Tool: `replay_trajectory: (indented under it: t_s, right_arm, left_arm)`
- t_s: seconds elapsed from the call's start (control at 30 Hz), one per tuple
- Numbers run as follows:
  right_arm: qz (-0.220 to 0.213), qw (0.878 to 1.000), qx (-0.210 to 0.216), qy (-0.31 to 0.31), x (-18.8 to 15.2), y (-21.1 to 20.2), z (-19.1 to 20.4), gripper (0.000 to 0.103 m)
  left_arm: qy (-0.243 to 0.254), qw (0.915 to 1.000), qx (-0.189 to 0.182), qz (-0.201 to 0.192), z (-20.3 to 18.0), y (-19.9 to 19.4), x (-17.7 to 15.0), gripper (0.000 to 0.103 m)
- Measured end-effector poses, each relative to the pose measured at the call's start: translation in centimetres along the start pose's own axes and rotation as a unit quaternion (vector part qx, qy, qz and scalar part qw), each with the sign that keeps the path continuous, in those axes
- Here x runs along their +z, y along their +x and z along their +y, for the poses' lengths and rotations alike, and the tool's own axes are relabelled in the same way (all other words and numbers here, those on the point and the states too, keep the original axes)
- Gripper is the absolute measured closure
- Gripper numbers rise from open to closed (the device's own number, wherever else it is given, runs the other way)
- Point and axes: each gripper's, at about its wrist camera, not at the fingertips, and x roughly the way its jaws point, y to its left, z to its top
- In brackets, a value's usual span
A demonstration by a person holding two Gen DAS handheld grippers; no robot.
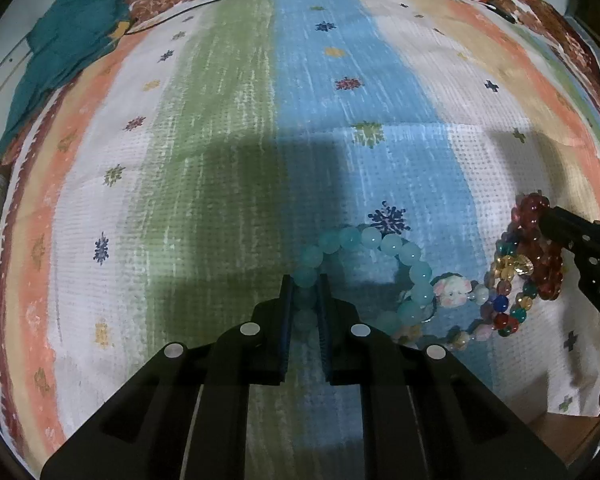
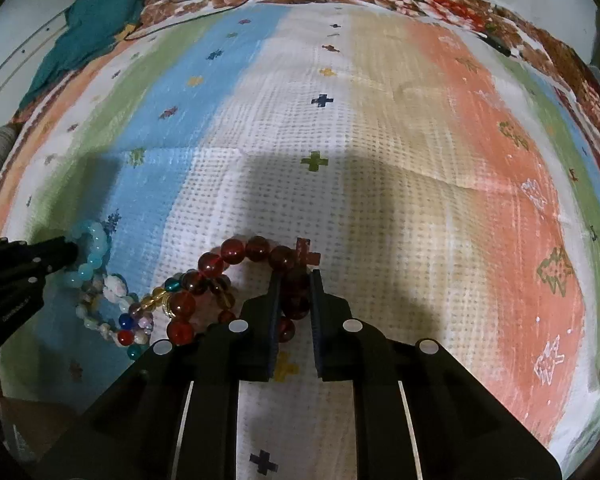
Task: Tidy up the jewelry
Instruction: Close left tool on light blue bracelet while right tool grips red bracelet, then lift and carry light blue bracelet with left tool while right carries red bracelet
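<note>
Between left tongs (image 1: 305, 280) aqua bracelet (image 1: 380, 242), red bracelet (image 2: 256, 250) between right tongs (image 2: 295, 276)

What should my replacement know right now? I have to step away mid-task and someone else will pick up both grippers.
Left gripper: shut on the aqua bracelet.
Right gripper: shut on the dark red bracelet.
Both bracelets are gripped at one side, the rest of each loop by the heap on the striped cloth.
Between them lie the multicolour bead bracelet and a pale bracelet with a white charm, touching or overlapping.
Done: both bracelets gripped.
Left: pull the aqua and red apart from the heap, then separate the other two.
</note>
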Motion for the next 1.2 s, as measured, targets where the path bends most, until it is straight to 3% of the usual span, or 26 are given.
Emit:
replay_trajectory:
  t_s: [0.27, 0.7, 1.2]
  right_arm:
    - [-0.011, 1.000, 0.003, -0.005, -0.8, -2.9, 0.5, 0.089]
    - [-0.070, 0.997, -0.011, -0.020, -1.9, -9.0, 2.4, 0.089]
    - [-0.094, 0.995, -0.014, -0.020, -3.0, -11.6, 2.4, 0.089]
  left_arm:
    - [-0.003, 0.9993, -0.022, -0.029, -0.3, -3.6, 0.1, 0.092]
    - [-0.003, 0.9964, -0.052, -0.068, -1.4, -8.0, -0.4, 0.092]
    - [-0.001, 0.9943, -0.048, -0.095, -1.8, -11.2, -1.3, 0.092]
